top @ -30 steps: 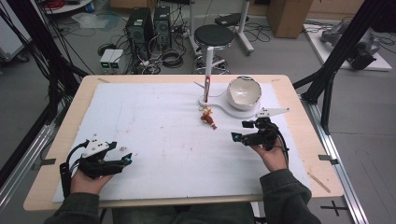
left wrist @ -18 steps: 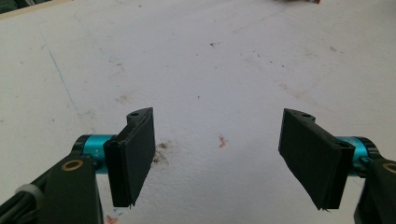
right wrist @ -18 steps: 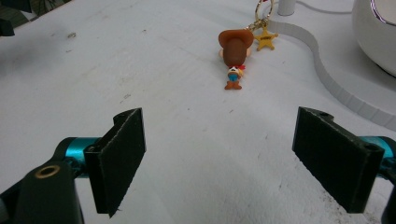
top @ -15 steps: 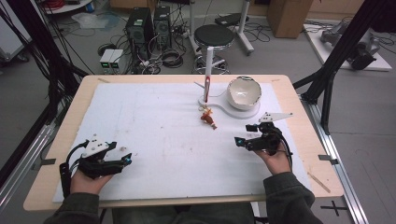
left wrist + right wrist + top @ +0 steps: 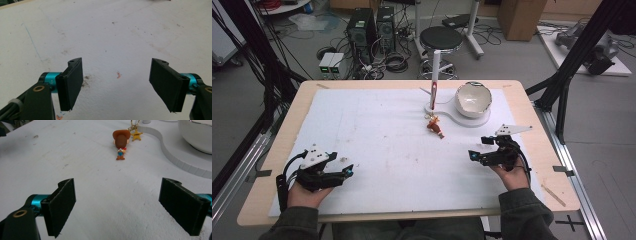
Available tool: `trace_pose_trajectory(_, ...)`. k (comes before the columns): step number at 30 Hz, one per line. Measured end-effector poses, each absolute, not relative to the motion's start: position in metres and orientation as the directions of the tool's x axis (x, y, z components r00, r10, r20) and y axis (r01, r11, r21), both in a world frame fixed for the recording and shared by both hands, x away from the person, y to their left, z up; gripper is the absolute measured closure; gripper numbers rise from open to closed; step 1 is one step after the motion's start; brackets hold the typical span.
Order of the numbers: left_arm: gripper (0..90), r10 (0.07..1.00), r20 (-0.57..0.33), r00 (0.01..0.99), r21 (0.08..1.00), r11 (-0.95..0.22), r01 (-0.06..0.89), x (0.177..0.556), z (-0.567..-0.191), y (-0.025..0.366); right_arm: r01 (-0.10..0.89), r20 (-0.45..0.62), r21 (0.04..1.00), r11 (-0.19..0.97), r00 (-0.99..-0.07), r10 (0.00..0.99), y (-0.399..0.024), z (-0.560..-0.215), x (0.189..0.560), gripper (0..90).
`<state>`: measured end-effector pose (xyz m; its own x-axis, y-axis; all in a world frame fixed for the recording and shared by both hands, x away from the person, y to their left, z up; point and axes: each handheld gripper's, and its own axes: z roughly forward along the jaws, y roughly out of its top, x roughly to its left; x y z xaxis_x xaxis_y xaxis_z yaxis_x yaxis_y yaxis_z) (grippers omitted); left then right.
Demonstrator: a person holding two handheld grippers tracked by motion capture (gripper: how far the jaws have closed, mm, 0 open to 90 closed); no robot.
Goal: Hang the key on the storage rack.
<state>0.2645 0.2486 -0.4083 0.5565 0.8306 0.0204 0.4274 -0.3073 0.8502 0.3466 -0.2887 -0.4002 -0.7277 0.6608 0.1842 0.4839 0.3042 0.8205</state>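
We see the cowboy keychain figure lying flat on the white mat, hat end toward the far side of the table and feet toward our right gripper. A gold star charm on a small ring sits just beside its hat. In the high view the figure rests near the curved edge of the white foam base, close to it but whether it touches we cannot tell.

On that base stands a white bowl, and beside it a slim red-and-white upright post rises from the base's narrower lobe.

Our right gripper hovers low over the mat, well short of the figure, aimed along the table toward it. Its jaws are spread wide with nothing but bare mat between them — they have just been opening further. The figure lies ahead of the gap, slightly left of centre in the right gripper view.

Our left gripper sits near the near-left corner of the mat, well apart from the figure. Its jaws also stand wide apart and hold nothing — below them the mat carries small dark and reddish stains.

The mat covers most of the wooden table.
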Motion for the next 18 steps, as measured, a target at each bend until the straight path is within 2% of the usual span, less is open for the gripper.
trace_pose_trajectory(18,27.6,0.833,0.021,0.552,0.850,-0.306,0.429,0.265,-0.409,0.250,0.485,0.178,0.818,0.308,-0.723,0.667,-0.301,-0.404,0.336,12.3)
